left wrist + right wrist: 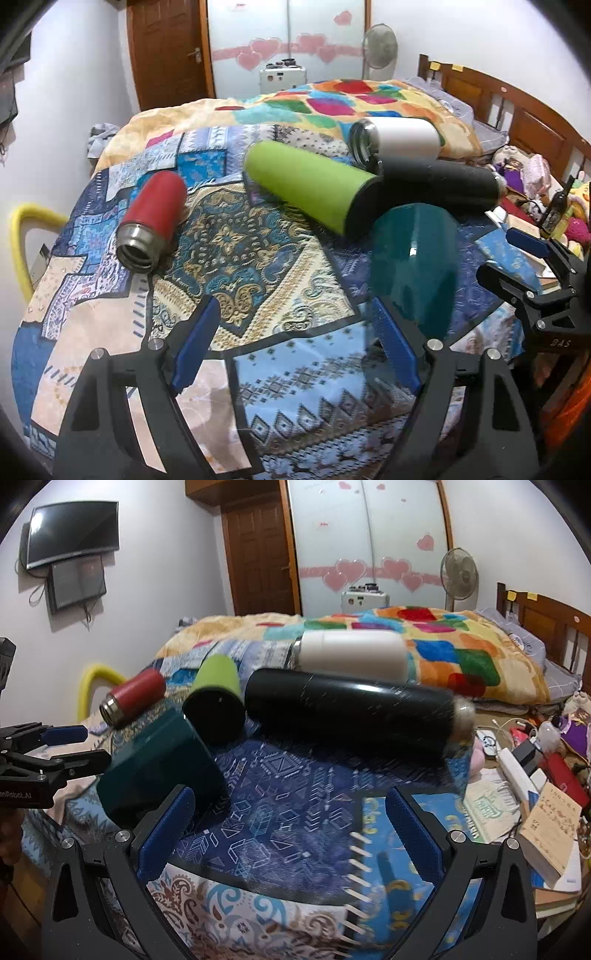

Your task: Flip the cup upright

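Several cups lie on their sides on a patterned cloth over the bed: a red one [153,218] at the left, a green one [306,188], a white one [395,138], a black one [439,181] and a teal one [413,266]. My left gripper [295,350] is open and empty, its right finger next to the teal cup. My right gripper [291,834] is open and empty, with the teal cup [159,764] beside its left finger and the black cup [351,712] beyond. Each gripper also shows in the other's view, the right one [532,266] and the left one [59,749].
A colourful blanket [332,99] covers the far bed. Books, cables and clutter [535,786] lie at the right by the wooden headboard [517,110]. A fan [458,572], a door [258,554] and a wall screen [70,531] stand behind. A yellow tube [22,236] is at the left.
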### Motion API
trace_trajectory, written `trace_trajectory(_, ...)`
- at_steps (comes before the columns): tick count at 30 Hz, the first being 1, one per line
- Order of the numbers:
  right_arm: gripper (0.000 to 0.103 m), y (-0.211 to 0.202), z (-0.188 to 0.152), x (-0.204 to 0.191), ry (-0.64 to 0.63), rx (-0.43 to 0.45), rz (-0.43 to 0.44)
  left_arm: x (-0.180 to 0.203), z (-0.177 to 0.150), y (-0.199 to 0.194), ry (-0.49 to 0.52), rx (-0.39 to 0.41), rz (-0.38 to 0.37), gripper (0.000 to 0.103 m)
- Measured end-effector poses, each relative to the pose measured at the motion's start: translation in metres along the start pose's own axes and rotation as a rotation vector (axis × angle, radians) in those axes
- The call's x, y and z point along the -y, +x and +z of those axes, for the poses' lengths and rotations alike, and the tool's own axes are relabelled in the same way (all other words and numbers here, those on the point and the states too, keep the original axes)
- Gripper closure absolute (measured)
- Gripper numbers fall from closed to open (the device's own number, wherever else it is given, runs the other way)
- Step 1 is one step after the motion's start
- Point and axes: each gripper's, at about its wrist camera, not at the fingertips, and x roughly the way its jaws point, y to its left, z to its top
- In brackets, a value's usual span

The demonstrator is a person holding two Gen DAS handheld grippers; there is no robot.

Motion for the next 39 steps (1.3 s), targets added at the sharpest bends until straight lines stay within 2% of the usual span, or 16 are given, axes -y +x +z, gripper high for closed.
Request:
trace_trajectory(7, 0.000, 0.011, 0.003, -0.005, -0.013, -0.021, 0.002, 0.004, -0.014, 0.009, 0.005, -0.036, -0.031, 0.019)
trace_trajectory(14, 0.000, 0.010, 0.007, -0.006, -0.036, -0.028, -0.015, 0.020, -0.023, 0.010, 0.024, -0.020, -0.064, 0.019)
trace_trajectory(17, 0.000, 0.004, 0.012, -0.011, -0.048, -0.024, 0.003, 0.019, -0.022, 0.003, 0.016, 0.006, -0.049, 0.019)
trace_trajectory(24, 0.000, -0.004, 0.037, -0.045, -0.131, -0.019, 0.116, 0.001, -0.018, -0.027, -0.033, 0.111, 0.007, 0.018)
trace_trajectory(28, 0.000, 0.013, 0.044, -0.064, -0.202, -0.087, 0.121, -0.005, -0.020, -0.040, -0.055, 0.163, 0.022, 0.010)
trace_trajectory(35, 0.002, 0.048, 0.052, -0.072, -0.182, -0.270, 0.179, -0.010, -0.025, -0.046, -0.050, 0.223, 0.056, 0.007)
trace_trajectory(39, 0.011, 0.062, 0.052, -0.073, -0.151, -0.363, 0.210, -0.015, -0.026, -0.046, -0.060, 0.237, 0.052, 0.006)
